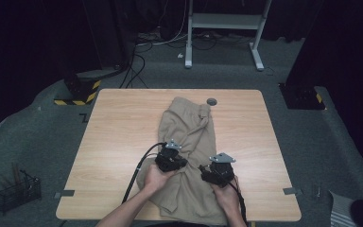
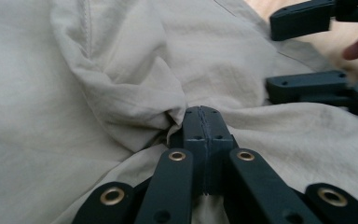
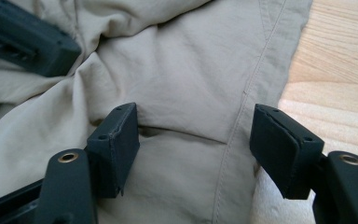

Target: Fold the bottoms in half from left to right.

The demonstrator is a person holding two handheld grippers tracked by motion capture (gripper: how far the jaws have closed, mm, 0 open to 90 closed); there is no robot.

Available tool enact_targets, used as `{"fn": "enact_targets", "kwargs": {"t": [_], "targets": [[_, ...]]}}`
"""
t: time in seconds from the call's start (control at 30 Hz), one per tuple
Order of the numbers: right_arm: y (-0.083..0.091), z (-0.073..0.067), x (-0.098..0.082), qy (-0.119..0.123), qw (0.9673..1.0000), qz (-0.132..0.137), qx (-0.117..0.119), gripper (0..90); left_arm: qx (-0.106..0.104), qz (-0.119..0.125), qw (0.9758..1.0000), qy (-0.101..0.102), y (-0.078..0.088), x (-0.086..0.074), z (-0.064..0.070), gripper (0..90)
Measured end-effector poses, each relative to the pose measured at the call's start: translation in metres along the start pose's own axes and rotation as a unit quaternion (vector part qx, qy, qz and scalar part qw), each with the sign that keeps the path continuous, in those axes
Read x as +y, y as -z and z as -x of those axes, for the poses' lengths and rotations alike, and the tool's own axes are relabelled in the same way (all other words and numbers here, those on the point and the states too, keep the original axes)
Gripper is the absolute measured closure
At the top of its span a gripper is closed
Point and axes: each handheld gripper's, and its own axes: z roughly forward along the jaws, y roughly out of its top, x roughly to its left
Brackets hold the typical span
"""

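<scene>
Left gripper view: left gripper (image 2: pixel 200 122) clamped on a fold of shorts (image 2: pixel 121 84), right gripper (image 3: pixel 193 140) gaping over cloth just beside, hem at its right.

The table (image 1: pixel 123 142) is lit evenly from above; the surroundings are left dark. Close views are slightly softened, without glare.

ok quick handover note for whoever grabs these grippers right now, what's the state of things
Left hand-held gripper: shut, pinching a fold of the khaki trousers near their middle.
Right hand-held gripper: open, jaws straddling the cloth beside a side seam near the wooden table edge, not gripping.
Trousers lie crumpled lengthwise down the table, near end at the person's edge.
Done: one fold pinched.
Left: probably close the right gripper on the cloth, then straighten or fold.
</scene>
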Motion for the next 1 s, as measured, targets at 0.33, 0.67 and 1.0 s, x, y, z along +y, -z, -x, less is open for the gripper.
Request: {"fn": "enact_targets", "kwargs": {"t": [0.33,0.67,1.0], "targets": [[-0.015,0.000,0.014,-0.011,0.9998,0.000,-0.015,33.0,0.036,-0.009,0.9992,0.013,-0.005,0.019,-0.023,90.0],[-0.003,0.006,0.003,-0.015,0.9998,0.002,-0.014,37.0,0.029,0.011,0.9995,0.011,0.008,0.020,-0.019,90.0],[-0.006,0.007,0.006,-0.014,0.9998,0.001,-0.013,36.1,-0.050,0.052,0.9957,-0.058,0.038,0.037,0.036,90.0]]}}
